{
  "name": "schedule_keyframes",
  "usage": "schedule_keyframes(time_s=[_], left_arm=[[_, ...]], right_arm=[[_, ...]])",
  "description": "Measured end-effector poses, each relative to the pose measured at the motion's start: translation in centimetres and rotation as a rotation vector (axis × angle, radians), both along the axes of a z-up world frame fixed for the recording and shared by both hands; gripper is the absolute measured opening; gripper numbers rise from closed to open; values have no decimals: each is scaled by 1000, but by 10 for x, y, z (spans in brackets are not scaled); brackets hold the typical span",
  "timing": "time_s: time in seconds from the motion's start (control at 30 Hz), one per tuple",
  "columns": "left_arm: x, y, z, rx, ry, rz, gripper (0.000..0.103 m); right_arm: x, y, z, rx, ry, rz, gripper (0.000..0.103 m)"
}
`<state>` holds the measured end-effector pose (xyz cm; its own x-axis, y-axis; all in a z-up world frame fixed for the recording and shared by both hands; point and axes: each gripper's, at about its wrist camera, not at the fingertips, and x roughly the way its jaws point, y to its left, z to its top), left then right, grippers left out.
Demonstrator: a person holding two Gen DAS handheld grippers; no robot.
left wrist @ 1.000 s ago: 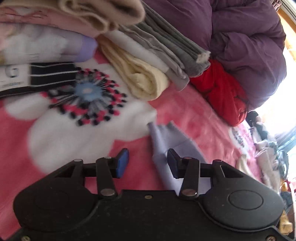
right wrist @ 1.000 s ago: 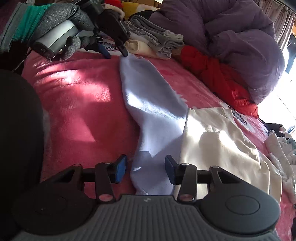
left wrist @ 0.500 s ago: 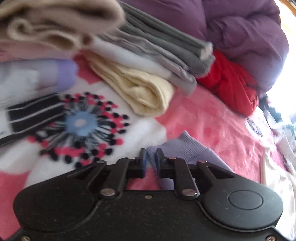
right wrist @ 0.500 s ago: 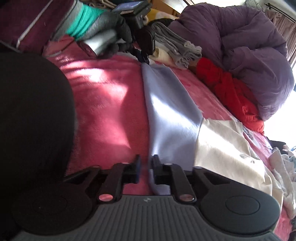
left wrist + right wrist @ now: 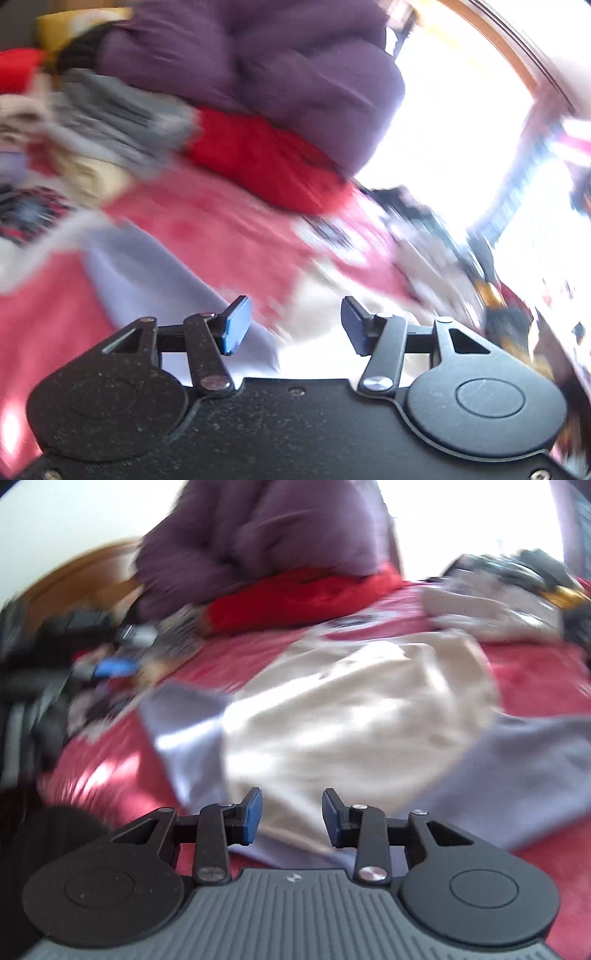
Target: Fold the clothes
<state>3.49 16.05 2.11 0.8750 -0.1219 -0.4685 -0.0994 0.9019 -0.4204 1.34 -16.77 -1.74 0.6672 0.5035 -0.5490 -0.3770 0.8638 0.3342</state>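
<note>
Your left gripper and right gripper gaped wide, empty; lavender sleeve lay flat ahead of jaws over cream body, likely released mid-fold.

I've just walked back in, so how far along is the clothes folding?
Done: folded stack sits by the purple duvet. In hand: nothing; left gripper and right gripper are open. Left: lavender garment and cream garment lie unfolded.

Pink blanketed bed fills the frame; cream garment lies mid-frame over lavender garment, red clothing and purple duvet at top.
</note>
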Motion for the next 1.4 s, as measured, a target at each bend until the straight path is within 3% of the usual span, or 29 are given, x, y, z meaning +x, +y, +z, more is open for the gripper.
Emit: schedule_keyframes(time_s=[0.13,0.2,0.23,0.27,0.37,0.47,0.53,0.6,0.63,0.73,0.9,0.97,1.0,1.03,1.1,1.17,1.27,1.3,1.33,1.4], left_arm=[[-15,-97,-20,189,28,-204,53],[-22,-139,-33,273,36,-300,46],[-26,-158,-39,311,37,-341,36],[-29,-174,-45,355,38,-367,34],[-31,-206,-64,494,-6,-397,34],[-27,-227,-91,586,62,-477,34],[-31,-231,-98,605,71,-506,34],[-34,-232,-100,592,76,-546,36],[-37,-232,-99,596,63,-536,42],[-44,-229,-96,598,32,-498,42],[-52,-226,-84,528,-6,-446,42],[-54,-228,-87,537,6,-449,42],[-55,-230,-90,549,17,-450,42],[-55,-232,-93,562,27,-451,42],[-51,-233,-102,561,88,-475,42],[-50,-232,-108,549,107,-482,44],[-49,-230,-104,525,113,-488,44],[-49,-229,-103,516,113,-485,44],[-49,-228,-102,507,111,-483,44],[-51,-227,-99,494,102,-480,44]], right_arm=[[8,-92,-5,137,58,-233,52],[12,-129,-10,129,53,-335,53],[15,-148,-16,125,54,-389,53],[19,-168,-24,153,65,-440,53],[31,-221,-48,278,104,-581,57],[36,-263,-69,467,146,-700,62],[41,-277,-78,557,146,-734,62],[50,-279,-81,550,124,-738,63],[56,-280,-81,541,113,-735,63],[72,-284,-86,539,97,-743,62],[89,-286,-91,548,92,-732,56],[95,-284,-91,531,91,-720,42],[97,-283,-92,531,100,-709,19],[98,-283,-93,535,111,-696,4],[97,-284,-89,524,99,-703,4],[99,-287,-91,523,144,-710,4],[96,-297,-101,599,176,-751,6],[95,-298,-100,607,160,-752,15],[93,-298,-97,606,139,-750,30],[92,-296,-93,606,113,-733,44]])
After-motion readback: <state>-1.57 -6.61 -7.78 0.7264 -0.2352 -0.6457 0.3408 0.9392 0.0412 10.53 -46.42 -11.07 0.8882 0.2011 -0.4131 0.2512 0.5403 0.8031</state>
